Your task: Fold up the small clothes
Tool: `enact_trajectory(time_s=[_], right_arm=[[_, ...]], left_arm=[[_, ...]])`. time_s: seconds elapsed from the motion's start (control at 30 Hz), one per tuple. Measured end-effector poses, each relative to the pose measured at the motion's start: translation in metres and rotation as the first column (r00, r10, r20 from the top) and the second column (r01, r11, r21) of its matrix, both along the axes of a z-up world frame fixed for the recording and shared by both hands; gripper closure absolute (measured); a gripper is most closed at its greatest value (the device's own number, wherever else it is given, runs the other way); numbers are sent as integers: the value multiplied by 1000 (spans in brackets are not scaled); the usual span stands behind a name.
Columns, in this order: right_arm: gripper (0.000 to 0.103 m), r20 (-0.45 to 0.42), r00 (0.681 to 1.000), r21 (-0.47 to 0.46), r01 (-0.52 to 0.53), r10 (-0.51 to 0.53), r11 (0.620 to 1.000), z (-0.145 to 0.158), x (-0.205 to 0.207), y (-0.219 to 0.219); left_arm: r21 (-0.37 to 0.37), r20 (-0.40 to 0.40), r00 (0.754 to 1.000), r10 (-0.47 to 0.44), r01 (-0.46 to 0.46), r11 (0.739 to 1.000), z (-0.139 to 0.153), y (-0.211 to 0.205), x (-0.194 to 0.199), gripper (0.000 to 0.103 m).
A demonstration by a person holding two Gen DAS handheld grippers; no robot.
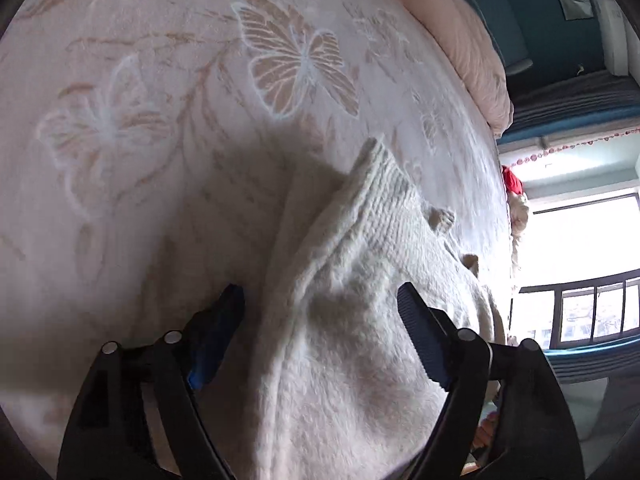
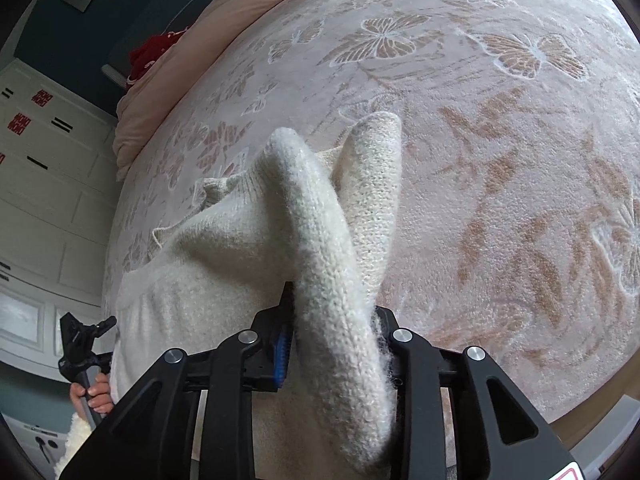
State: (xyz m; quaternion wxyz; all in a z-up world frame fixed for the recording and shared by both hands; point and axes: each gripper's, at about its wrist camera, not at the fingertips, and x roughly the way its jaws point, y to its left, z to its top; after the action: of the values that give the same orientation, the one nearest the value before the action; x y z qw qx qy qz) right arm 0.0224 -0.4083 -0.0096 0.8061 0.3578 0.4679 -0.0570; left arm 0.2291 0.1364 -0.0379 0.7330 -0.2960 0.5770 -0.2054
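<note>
The bed [image 2: 500, 168], under a butterfly-patterned pink cover, carries a cream knit sweater [image 2: 224, 264] lying with its long axis running away from both cameras. A folded pink quilt [image 2: 224, 28] lies along the bed's far edge. The left gripper [image 1: 320, 312] stands spread wide over the sweater, apparently gripping nothing. The right gripper [image 2: 336, 320] is clamped on a lifted fold of the sweater.

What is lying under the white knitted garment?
The knitted garment lies on the butterfly-patterned blanket. The right gripper pinches one fold. Whatever is beneath the rest is covered.
</note>
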Motion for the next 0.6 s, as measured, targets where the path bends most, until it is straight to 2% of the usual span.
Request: enact_trajectory(time_s=[0.03,0.07,0.13,0.17,0.2,0.23,0.27,0.33,0.4,0.5,0.6], right_arm=[[71,-1,1000,12,3,-3,1000,-1,0,-1],[69,-2,1000,24,6,-6,1000,-3,1,-2],[66,-8,1000,44,14,-14,999,-6,3,-2],[66,-12,1000,50,19,-18,999,-7,5,-2],[66,-19,1000,49,22,-21,999,-7,7,-1],[76,-18,1000,36,26,-25,999,-5,9,0],[81,-10,1000,29,26,-26,999,1,10,2],[85,45,999,15,11,-11,1000,25,14,8],[85,121,992,-7,-31,32,999,60,21,18],[85,227,967,-67,-102,115,993,118,32,41],[86,307,937,-97,-146,169,985,158,40,59]], left_arm=[[-11,28,1000,-3,3,1000,2,-4,-3,12],[-13,49,999,-5,6,1000,4,-11,-2,12],[0,42,999,-22,22,1000,3,-27,1,13],[24,41,999,-28,27,999,5,-34,3,22],[40,38,998,-40,39,998,7,-40,4,35],[35,23,998,-54,53,998,8,-45,5,74],[12,-8,999,-53,53,999,10,-46,7,79],[-4,32,999,-18,18,1000,28,-43,5,81],[-19,108,994,-29,31,999,63,-43,-3,82],[-31,227,972,-57,66,997,129,-43,-18,84],[-17,321,945,-61,70,997,189,-34,-34,85]])
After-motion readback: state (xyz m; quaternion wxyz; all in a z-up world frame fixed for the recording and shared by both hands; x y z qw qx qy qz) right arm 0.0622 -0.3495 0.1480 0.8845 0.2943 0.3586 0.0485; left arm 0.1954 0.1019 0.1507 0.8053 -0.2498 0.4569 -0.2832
